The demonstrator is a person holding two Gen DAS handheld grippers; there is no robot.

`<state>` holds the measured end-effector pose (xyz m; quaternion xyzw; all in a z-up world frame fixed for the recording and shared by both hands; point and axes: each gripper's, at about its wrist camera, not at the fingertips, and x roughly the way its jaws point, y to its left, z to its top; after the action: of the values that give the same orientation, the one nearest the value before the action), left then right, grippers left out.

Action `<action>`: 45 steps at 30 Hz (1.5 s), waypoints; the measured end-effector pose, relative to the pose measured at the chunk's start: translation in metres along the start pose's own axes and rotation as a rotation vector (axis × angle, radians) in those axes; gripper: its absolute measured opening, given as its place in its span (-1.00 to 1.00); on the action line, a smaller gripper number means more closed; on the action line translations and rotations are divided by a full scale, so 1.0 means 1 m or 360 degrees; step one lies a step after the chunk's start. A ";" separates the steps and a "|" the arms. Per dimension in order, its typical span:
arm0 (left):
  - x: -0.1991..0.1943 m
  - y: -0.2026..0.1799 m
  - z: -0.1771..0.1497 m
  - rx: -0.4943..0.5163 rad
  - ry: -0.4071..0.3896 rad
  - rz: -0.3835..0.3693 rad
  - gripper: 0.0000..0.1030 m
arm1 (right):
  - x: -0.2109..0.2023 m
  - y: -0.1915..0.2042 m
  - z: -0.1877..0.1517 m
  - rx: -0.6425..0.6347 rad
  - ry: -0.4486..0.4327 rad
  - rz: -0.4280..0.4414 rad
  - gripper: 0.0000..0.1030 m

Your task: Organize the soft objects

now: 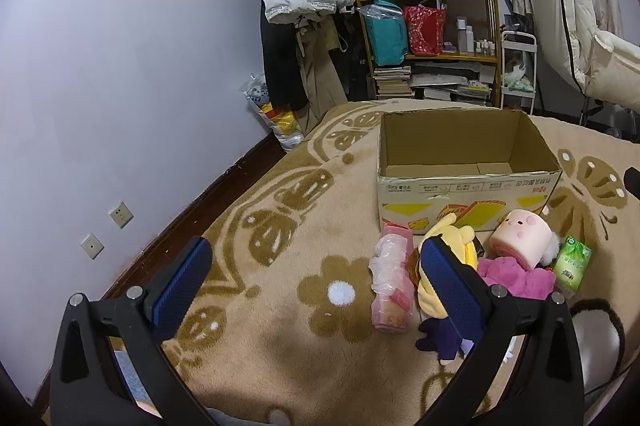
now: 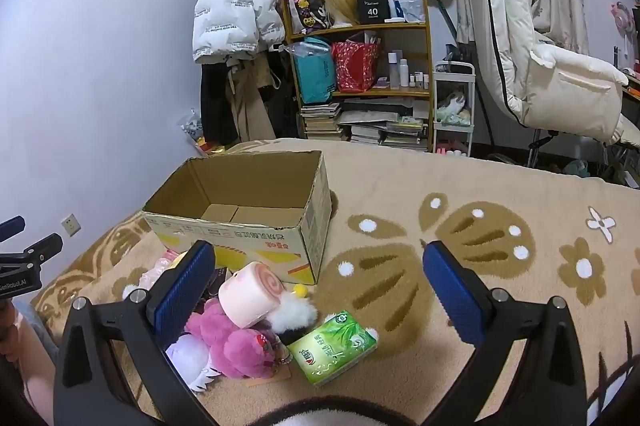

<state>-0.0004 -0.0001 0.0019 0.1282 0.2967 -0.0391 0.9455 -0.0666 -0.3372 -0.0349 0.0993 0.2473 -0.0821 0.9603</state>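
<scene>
Beige fleece blanket with brown butterfly and flower motifs covers the bed under both tools. Left tool hangs with its blue pads wide apart and nothing between them but blanket; just ahead of its right-hand pad lie a pink plastic-wrapped pack and a yellow plush toy, the pad overlapping the toy in view, though contact cannot be told. Further to that side sit a pink roll-cake plush, a magenta plush and a green tissue pack. Beyond this pile stands an open cardboard box, its inside bare.

Right tool is likewise spread wide and holds nothing. Beside its left-hand pad are the roll-cake plush resting on the magenta plush, and the tissue pack lies between the pads, lower in view. Ahead to the left is the box.
</scene>
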 end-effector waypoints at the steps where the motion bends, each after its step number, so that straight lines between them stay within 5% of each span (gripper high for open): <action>1: 0.000 0.000 0.000 0.0003 -0.0001 0.0001 1.00 | 0.000 0.000 0.000 -0.0001 -0.0001 0.0000 1.00; 45: -0.003 -0.007 -0.002 0.0038 -0.0016 0.0003 1.00 | 0.004 0.003 -0.001 -0.0001 0.0016 0.0000 1.00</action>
<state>-0.0050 -0.0064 0.0007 0.1396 0.2913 -0.0424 0.9454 -0.0633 -0.3349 -0.0374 0.0994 0.2522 -0.0815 0.9591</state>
